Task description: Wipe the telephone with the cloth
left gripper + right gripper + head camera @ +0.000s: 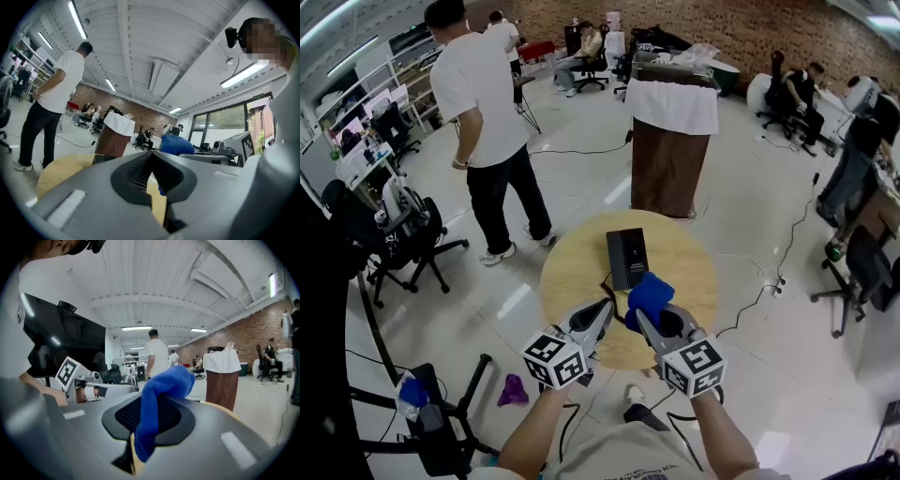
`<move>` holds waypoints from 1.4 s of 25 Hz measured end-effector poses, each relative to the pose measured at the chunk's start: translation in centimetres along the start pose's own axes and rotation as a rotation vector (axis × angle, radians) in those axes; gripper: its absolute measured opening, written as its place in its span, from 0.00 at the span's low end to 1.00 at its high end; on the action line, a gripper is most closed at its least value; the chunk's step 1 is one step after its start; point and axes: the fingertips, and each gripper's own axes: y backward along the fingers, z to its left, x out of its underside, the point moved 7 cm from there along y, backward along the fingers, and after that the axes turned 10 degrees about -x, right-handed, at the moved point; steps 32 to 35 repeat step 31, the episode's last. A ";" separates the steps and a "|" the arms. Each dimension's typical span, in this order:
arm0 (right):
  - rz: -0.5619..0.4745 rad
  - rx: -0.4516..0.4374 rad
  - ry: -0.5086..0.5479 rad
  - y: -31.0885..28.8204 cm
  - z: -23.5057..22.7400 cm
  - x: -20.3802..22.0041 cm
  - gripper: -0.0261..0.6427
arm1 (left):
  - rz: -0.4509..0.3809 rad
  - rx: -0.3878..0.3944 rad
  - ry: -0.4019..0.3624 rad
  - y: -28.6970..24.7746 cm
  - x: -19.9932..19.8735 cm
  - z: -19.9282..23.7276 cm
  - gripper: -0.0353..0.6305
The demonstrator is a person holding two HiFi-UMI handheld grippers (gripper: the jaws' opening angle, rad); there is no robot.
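The cloth (651, 292) is clamped in the right gripper (645, 321) (left gripper (606, 307) closed, empty); the telephone (627, 258), mid-tabletop (572, 274), seems not yet wiped.

Brick wall (750, 28) backs glossy floor (581, 169), office chairs (405, 232).

head view: high, steeply down on table (572, 272) | left gripper view: low, level, close over near table edge, facing far | right gripper view: likewise | shared: cloth (649, 295), stand (670, 141)
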 end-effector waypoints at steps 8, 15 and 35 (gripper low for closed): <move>-0.018 0.023 0.035 2.2 3.9 0.2 0.13 | -0.016 -0.037 -0.055 4.2 0.7 -3.3 0.05; -0.026 0.049 0.057 3.8 6.1 0.5 0.13 | -0.029 -0.052 -0.069 6.3 1.5 -5.4 0.05; -0.039 0.065 0.048 5.8 9.0 0.4 0.13 | -0.050 -0.040 -0.065 8.6 1.6 -7.1 0.05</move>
